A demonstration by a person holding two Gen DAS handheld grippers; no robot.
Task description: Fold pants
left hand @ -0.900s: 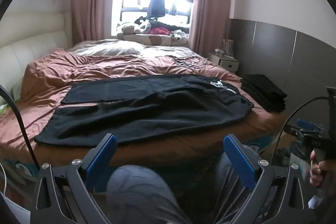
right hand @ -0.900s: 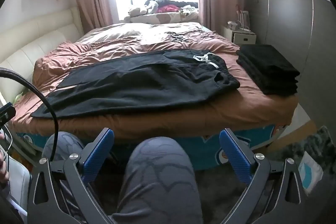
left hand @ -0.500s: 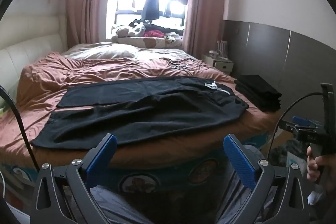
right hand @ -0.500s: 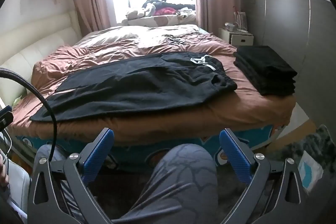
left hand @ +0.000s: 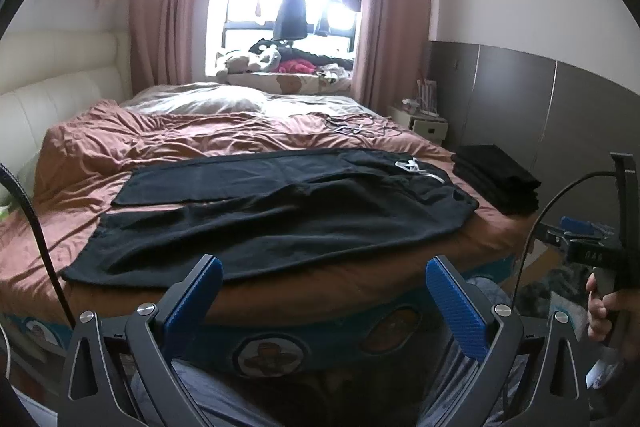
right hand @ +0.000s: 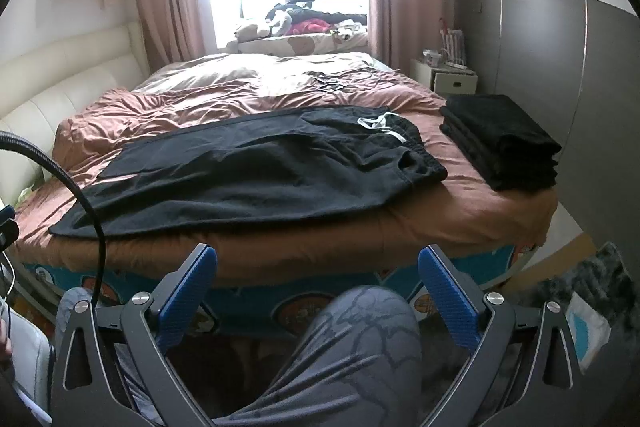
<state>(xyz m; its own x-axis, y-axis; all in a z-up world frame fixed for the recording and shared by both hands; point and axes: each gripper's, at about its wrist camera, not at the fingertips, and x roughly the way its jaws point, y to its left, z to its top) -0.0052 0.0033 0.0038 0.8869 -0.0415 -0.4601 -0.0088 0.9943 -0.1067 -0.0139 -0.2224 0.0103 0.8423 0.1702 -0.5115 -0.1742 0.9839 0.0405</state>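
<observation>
Lying flat, unfolded: black pants (right hand: pixel 256 171)

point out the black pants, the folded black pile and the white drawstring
black cotton pants (right hand: pixel 256 183): right wrist view, mid leg
folded black clothes pile (right hand: pixel 500 131): right wrist view, top layer
white drawstring (right hand: pixel 376 125): right wrist view, knot

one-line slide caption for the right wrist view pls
Open right gripper faces black pants laid flat on the bed, folded black stack alongside.
</observation>
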